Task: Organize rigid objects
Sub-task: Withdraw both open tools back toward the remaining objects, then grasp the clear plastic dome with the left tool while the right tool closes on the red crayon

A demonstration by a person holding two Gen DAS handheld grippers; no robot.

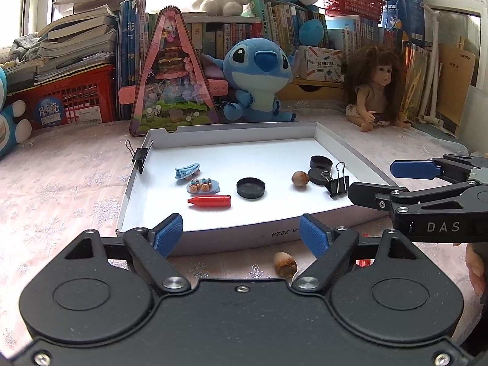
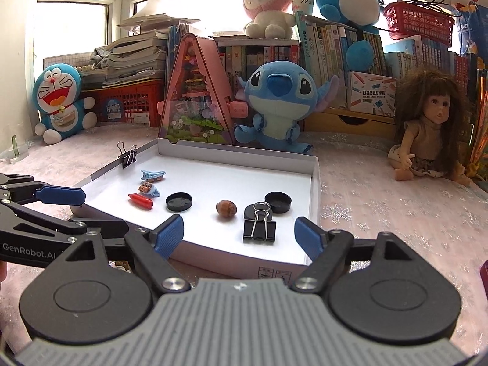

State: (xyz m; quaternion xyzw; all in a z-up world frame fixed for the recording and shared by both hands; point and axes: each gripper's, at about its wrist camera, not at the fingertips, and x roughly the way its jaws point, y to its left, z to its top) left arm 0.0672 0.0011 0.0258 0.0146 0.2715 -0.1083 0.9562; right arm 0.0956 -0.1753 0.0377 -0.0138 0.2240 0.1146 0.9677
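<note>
Both tools spread w/ nothing in them, left tool point(image 1: 241, 235) right over the stray nut point(image 1: 285, 263) on the surface just outside the white tray point(image 1: 347, 143), so imo drop low, centre it, then pinch; right tool point(image 2: 239, 233) idles.

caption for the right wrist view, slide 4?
Right gripper, jaws open and empty, faces a white tray holding a binder clip, hazelnut and red cap.

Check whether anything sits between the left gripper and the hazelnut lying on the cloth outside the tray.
Nothing visible does. The hazelnut lies on the cloth just below the open left gripper, in front of the tray's near wall.
</note>
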